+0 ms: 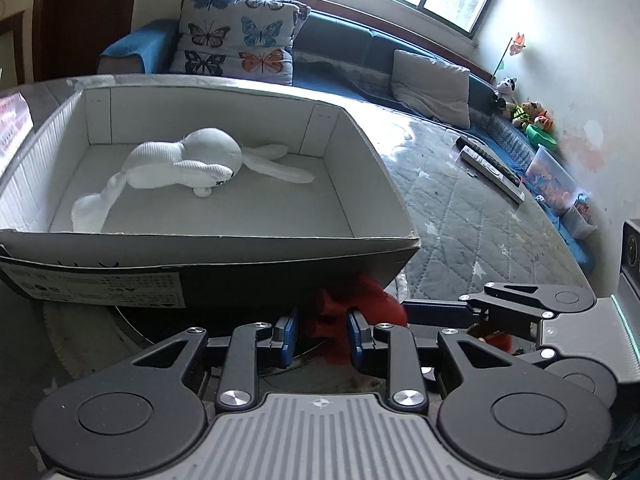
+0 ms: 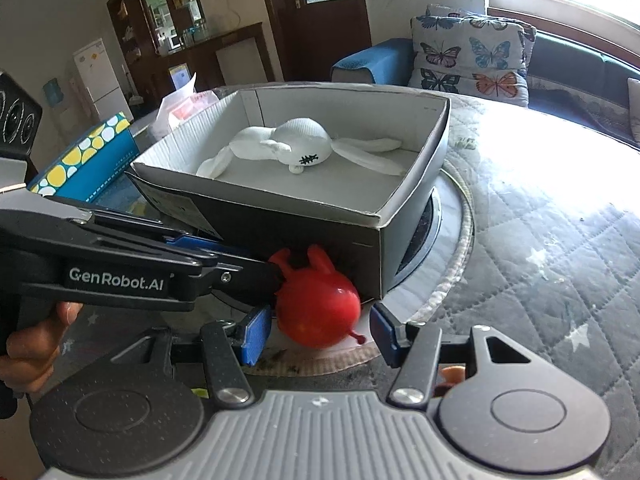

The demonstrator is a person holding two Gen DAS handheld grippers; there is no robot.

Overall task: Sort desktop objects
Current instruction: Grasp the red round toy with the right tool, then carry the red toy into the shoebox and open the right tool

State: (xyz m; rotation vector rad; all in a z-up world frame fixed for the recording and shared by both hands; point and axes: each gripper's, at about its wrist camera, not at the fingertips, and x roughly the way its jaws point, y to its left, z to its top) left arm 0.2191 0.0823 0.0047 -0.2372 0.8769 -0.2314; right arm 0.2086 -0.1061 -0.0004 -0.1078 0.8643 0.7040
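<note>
Red plastic showed between the blue pads of your left hand-held gripper (image 1: 322, 330): the red toy (image 2: 318, 308), a round body with small horns on top and a little tail, lay on the bench (image 2: 560, 280) just in front of the near wall of the cardboard box (image 2: 280, 216), close to that wall's right corner. In the left wrist view your left fingers (image 1: 288, 330) stood close on either side of the toy's upper part, and the right wrist view showed that gripper's black tip meeting the toy at its left horn; whether the pads truly pinched it I cannot tell, since the toy was blurred there. Your right hand-held gripper (image 2: 320, 338) sat wide open, its blue pads (image 2: 256, 334) apart on either side of the toy, the left pad just beside the body and the right pad clear of it beyond the tail. Inside the open box a white stuffed rabbit (image 1: 192, 162) lay on the floor of the box, long ears stretched toward the right wall, a black stitched mark on its head. A blue carton with yellow and white spots (image 2: 84, 160) stood left of the box. Two remote controls (image 1: 492, 166) lay far right on the quilted cover, and a butterfly cushion (image 1: 236, 42) leaned on the sofa beyond.
</note>
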